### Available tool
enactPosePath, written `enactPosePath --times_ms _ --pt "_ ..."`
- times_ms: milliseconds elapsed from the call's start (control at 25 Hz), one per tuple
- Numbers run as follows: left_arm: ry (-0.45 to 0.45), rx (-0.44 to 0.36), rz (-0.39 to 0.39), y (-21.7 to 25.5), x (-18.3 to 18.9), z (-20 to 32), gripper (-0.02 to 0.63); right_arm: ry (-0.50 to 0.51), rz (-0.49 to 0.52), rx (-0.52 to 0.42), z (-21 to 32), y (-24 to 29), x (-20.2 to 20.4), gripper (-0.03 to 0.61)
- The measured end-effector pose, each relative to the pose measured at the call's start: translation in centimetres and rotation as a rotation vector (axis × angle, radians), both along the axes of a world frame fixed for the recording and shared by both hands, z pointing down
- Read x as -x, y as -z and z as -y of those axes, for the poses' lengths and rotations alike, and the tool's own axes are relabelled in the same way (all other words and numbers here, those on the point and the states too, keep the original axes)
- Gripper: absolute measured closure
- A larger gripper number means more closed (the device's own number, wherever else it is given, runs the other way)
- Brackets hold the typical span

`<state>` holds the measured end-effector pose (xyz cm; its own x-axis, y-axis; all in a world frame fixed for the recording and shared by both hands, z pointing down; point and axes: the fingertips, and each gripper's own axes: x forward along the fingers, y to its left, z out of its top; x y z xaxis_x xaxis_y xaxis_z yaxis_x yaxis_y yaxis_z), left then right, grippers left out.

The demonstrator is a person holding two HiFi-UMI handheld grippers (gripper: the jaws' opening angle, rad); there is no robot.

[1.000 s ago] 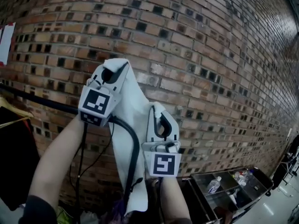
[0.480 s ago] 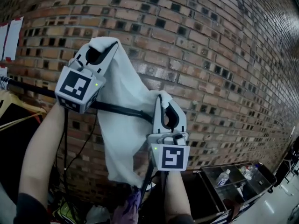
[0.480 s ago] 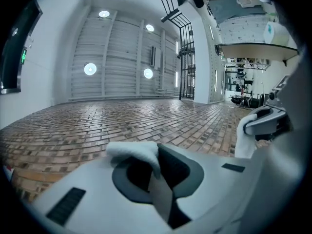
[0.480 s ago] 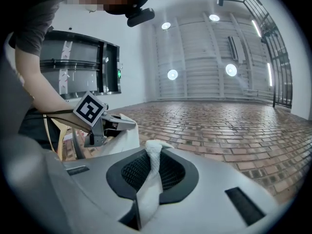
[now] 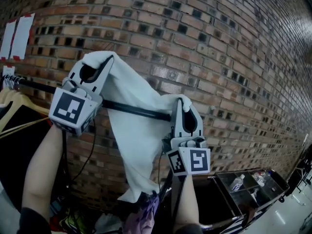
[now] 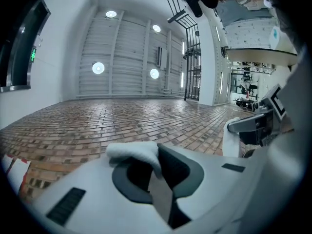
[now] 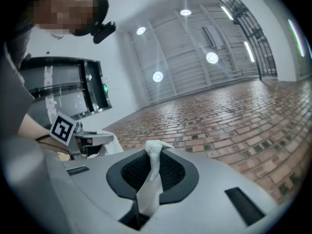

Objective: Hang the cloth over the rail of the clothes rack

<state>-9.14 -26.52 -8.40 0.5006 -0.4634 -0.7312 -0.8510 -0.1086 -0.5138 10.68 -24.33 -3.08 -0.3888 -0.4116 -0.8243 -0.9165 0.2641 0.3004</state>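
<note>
Up at the rail: cloth held across it, top edge above.
Left gripper: clamped on one corner.
Right gripper: clamped on the other.
Risk: I release unevenly — cloth slides off.

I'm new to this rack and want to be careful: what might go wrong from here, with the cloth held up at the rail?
1. The left tongs and right tongs each pinch only a thin edge of the cloth, so it may slip out.
2. The cloth seems to hang wholly on one side of the rail. If released now, it would likely drop rather than drape.
</note>
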Motion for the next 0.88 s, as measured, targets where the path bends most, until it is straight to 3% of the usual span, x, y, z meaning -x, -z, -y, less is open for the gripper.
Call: enactPosePath --times_ms 200,400,760,880 --pt "0.017 0.012 -0.024 -3.0 2.7 -0.5 0.574 0.077 -0.022 0.022 0.2 -1.8 2.7 0.531" --pt "0.063 -0.025 -0.057 -6.6 3.8 -0.9 0.574 0.142 -0.005 -0.021 0.0 -4.4 3.7 0.531" --pt "0.024 -0.016 -0.117 -10.9 3.4 -0.7 0.574 0.184 0.004 -0.014 1.9 -7.0 2.0 0.531" --pt "0.051 -0.019 -0.123 -11.8 4.2 -0.7 0.574 0.211 0.014 0.002 2.4 -7.5 1.2 0.531"
